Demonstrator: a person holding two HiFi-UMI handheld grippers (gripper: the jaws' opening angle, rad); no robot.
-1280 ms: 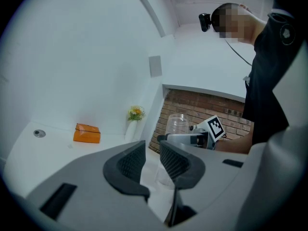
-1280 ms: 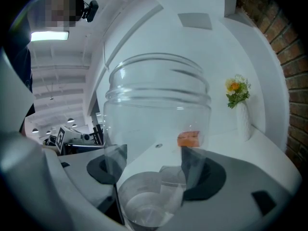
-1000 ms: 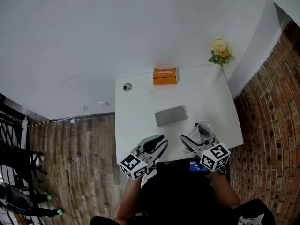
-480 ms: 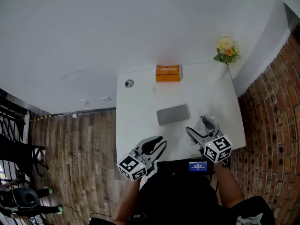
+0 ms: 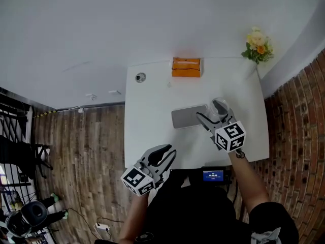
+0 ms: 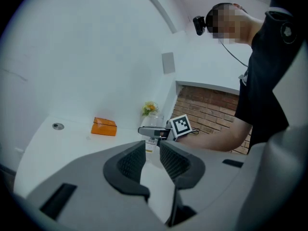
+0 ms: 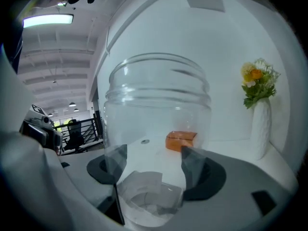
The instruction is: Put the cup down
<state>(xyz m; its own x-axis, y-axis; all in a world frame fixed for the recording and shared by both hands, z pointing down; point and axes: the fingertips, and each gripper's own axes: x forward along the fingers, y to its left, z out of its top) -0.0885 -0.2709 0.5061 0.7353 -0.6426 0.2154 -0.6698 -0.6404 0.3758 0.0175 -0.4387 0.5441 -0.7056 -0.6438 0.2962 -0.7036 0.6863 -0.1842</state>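
Right tool clamped on clear wide-mouthed cup, upright, ridged neck, left tool empty, narrowly parted

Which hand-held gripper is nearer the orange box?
Right. Right hand-held gripper holds the cup over the table, below the orange box; left hand-held gripper is at its near edge.

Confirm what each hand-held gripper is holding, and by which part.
Right hand-held gripper grips the clear wide-mouthed plastic cup by its lower body, one jaw on each side, near the base. Left hand-held gripper holds nothing; its jaws stand apart.
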